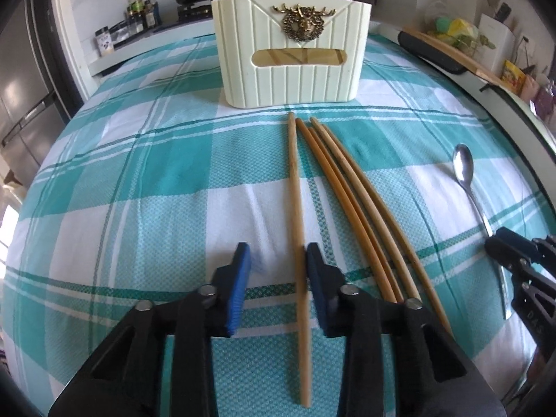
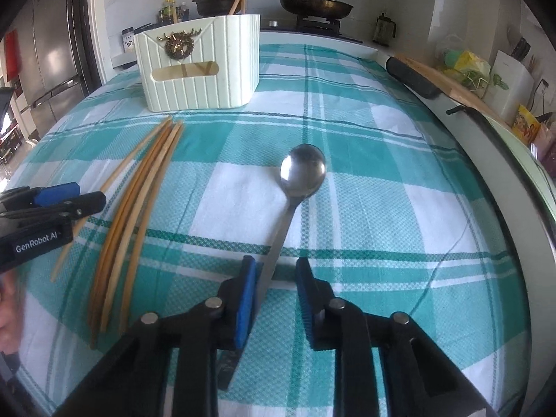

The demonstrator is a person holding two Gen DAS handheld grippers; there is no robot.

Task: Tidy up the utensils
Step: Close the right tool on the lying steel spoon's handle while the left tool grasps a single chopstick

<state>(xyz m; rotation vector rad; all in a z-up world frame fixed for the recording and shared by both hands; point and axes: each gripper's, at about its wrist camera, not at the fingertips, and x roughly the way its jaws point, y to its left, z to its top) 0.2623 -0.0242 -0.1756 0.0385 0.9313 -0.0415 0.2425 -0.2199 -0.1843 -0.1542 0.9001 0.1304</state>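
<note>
Between the blue pads of my left hand-held gripper [image 1: 278, 271], low in the middle of the left wrist view, lies a single chopstick [image 1: 297, 208], and the trouble I expect starts there: it sits hard against the right-hand pad with a wide gap to the left one, so closing the jaws would likely push it sideways or roll it on the checked cloth [image 1: 139, 173] before they bite. The bundle of chopsticks [image 1: 351, 194] lies just beside that same pad on its right, and I judge a careless closing could nudge or drag one of them along. My left hand-held gripper stands wide and holds nothing. My right hand-held gripper [image 2: 274, 274], at lower centre of the right wrist view, is likewise spread apart and empty; the spoon [image 2: 295, 187] runs up from between its pads, the handle close against the left pad, the bowl resting in the middle of the frame. A thin, smooth, flat handle gripped off-centre could twist or slip as it is lifted, I think. The cream holder [image 1: 292, 52], where I suppose all these belong, stands at top centre of the left view, well beyond the chopstick tips, on the surface.
</note>
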